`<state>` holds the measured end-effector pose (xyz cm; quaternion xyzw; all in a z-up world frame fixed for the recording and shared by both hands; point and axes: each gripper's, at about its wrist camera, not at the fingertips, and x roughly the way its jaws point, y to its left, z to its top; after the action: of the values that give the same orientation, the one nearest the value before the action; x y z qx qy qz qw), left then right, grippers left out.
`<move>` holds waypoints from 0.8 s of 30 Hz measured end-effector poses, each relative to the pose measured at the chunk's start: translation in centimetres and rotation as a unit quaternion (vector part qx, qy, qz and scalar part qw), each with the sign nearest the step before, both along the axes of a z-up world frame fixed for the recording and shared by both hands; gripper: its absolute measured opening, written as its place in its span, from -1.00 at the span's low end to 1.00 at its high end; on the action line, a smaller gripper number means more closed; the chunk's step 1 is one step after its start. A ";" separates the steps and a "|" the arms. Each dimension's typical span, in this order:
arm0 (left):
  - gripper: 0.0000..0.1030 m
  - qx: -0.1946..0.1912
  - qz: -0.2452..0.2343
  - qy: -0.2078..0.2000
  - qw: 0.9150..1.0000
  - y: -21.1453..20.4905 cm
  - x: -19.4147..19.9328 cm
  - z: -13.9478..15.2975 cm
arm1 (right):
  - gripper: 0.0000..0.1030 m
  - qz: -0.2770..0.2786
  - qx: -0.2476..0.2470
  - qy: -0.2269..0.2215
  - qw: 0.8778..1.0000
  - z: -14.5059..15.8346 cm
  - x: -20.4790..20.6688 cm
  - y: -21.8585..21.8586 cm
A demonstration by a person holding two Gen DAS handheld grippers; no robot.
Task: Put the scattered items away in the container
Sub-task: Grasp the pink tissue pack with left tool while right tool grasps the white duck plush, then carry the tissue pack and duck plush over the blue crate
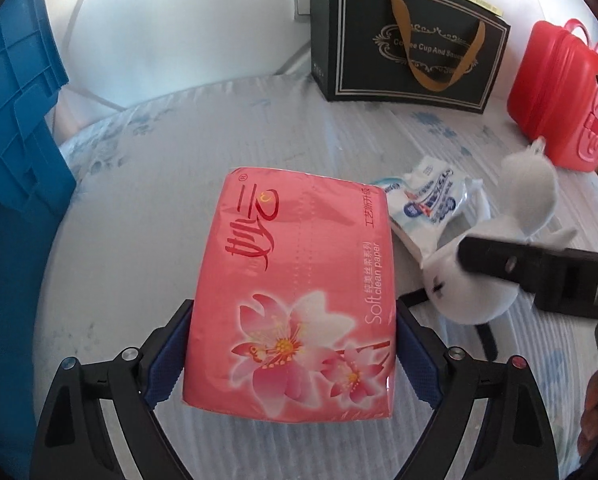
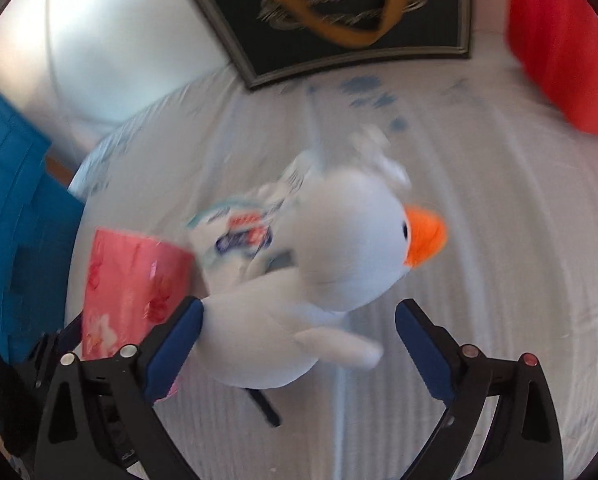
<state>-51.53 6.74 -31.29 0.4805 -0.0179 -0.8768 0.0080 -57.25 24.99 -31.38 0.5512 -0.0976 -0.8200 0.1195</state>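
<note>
— Fingers first: on the left gripper (image 1: 292, 354) both blue pads sit flush against the long sides of the pink tissue pack (image 1: 295, 292), so I read it as clamped on the pack. On the right gripper (image 2: 299, 350) they stand wide apart around the white plush toy (image 2: 299, 300); one pad brushes its side, the other is clear of it.

— Where does everything lie?

— On a pale, ribbed sheet with faint blue flowers (image 1: 227, 128); whether a bed or a bench is under it I cannot tell. Just beside the pink pack lies a smaller blue-and-white tissue packet (image 1: 423, 204), with the plush partly over it. A blue plastic crate (image 1: 15, 120), ribbed and hard, stands at the left edge; I take it for the container.

— How will the pack handle?

— Light and squashy, I'd judge. Glossy film over soft paper, so it may slide and will dent under a hard squeeze. Holding it across the narrow width near one end, as now, seems right.

— And the plush?

— Soft, light, rounded, with an orange felt beak (image 2: 425, 236) and floppy limbs. Its fat body is the place to pinch; a limb would only dangle. That view is blurred, so finer detail escapes me
</note>
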 end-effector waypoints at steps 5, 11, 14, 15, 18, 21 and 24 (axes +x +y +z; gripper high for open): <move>0.79 0.003 -0.001 0.004 1.000 -0.1 0.8 0.4 | 0.21 0.029 -0.010 0.013 0.999 0.8 1.2 -1.1; 0.79 0.014 0.006 0.010 1.000 -0.8 1.6 0.9 | 0.20 0.043 0.018 0.013 0.999 1.0 2.3 -1.7; 0.79 0.014 0.005 0.012 1.000 -0.8 1.8 1.1 | 0.20 0.042 0.005 0.012 0.999 0.6 1.7 -2.0; 0.79 0.014 0.005 0.013 1.000 -0.8 1.9 1.2 | 0.20 0.047 0.003 0.008 0.999 0.3 1.4 -2.2; 0.79 0.012 0.007 0.016 1.000 -1.0 2.2 1.4 | 0.11 0.063 0.017 0.012 0.998 0.3 1.8 -3.4; 0.79 0.012 0.011 0.022 1.000 -1.2 2.7 2.0 | 0.08 0.066 0.031 0.028 0.997 1.1 2.7 -3.6; 0.78 0.011 0.013 0.031 0.999 -1.3 3.5 3.1 | 0.07 0.062 0.037 0.043 0.996 2.3 3.5 -3.0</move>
<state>-48.02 5.44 -28.23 0.4536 -0.0020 -0.8911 0.0145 -53.74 21.96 -29.09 0.5246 -0.0279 -0.8370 0.1534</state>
